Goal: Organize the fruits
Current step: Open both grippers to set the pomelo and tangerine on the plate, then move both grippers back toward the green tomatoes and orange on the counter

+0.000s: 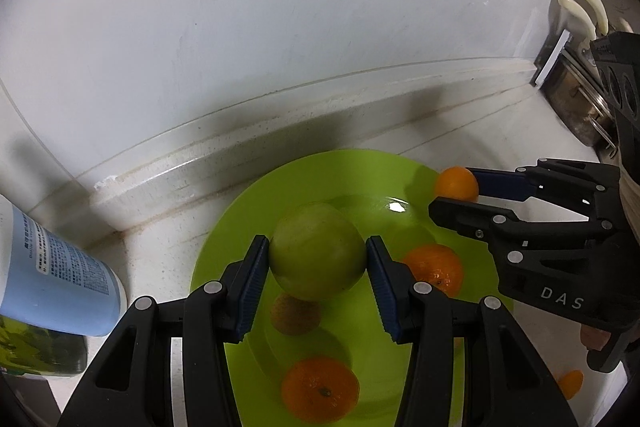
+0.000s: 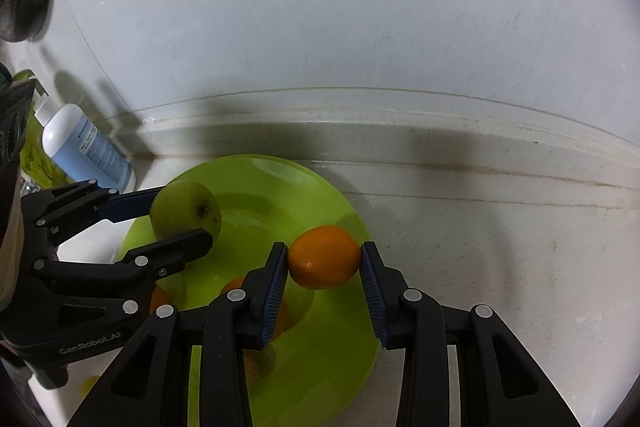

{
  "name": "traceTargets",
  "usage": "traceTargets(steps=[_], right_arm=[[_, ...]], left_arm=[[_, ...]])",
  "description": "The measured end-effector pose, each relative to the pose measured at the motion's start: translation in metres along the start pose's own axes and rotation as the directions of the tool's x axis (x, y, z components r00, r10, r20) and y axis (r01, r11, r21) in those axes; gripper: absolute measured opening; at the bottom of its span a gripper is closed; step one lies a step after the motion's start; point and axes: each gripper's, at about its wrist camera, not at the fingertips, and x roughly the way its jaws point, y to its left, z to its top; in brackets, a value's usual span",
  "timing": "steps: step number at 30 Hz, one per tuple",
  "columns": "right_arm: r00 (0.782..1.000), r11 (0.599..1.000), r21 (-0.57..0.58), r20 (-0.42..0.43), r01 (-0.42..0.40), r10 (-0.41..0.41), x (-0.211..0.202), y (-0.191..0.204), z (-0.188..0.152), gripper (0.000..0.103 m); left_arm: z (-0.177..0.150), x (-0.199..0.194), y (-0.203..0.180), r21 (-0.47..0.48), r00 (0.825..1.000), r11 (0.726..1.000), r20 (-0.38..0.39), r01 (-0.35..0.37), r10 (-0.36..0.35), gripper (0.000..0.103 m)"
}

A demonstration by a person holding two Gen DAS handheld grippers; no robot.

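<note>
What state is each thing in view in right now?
left gripper: jaws shut on the green apple
green apple: held above the green plate
right gripper: jaws shut on an orange
orange: held above plate
green plate: on the counter, holding other fruit
blue-labelled bottle: upright, closed

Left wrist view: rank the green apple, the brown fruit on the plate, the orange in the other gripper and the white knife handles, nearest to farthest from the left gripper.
1. Green apple, clamped between the left gripper fingers.
2. Brown fruit, just beneath on the green plate.
3. Orange, right, in the right gripper.
4. White knife handles, far upper right.
</note>
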Motion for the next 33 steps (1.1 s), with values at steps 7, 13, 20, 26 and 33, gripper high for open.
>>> traceTargets(steps=[7,13,20,26,33], right_arm=[[1.0,1.0,-0.006,-0.008,-0.003,0.003,0.004,0.002,0.0,0.038],[1.0,1.0,-0.008,-0.008,-0.003,0.003,0.005,0.002,0.0,0.038],[0.999,0.999,-0.032,0.038,0.022,-0.021,-0.015,0.01,-0.002,0.045],[0.997,0.999,-0.037,0.071,0.027,-0.024,-0.039,0.018,-0.012,0.045],[0.989,0.999,-0.043,0.145,0.028,-0.021,-0.083,0.031,-0.032,0.045]], left_arm=[[0.001,0.009,-0.003,-0.012,1.0,1.0,-0.019,0.009,-0.01,0.049],[0.005,-0.006,-0.004,-0.006,0.999,1.0,0.039,-0.009,0.009,0.053],[0.0,-0.035,-0.004,-0.011,0.993,0.997,0.093,-0.074,0.074,0.057],[-0.015,-0.064,-0.01,-0.011,0.987,0.995,0.131,-0.095,0.096,0.059],[-0.035,-0.105,-0.018,-0.008,0.975,0.995,0.201,-0.099,0.098,0.062]])
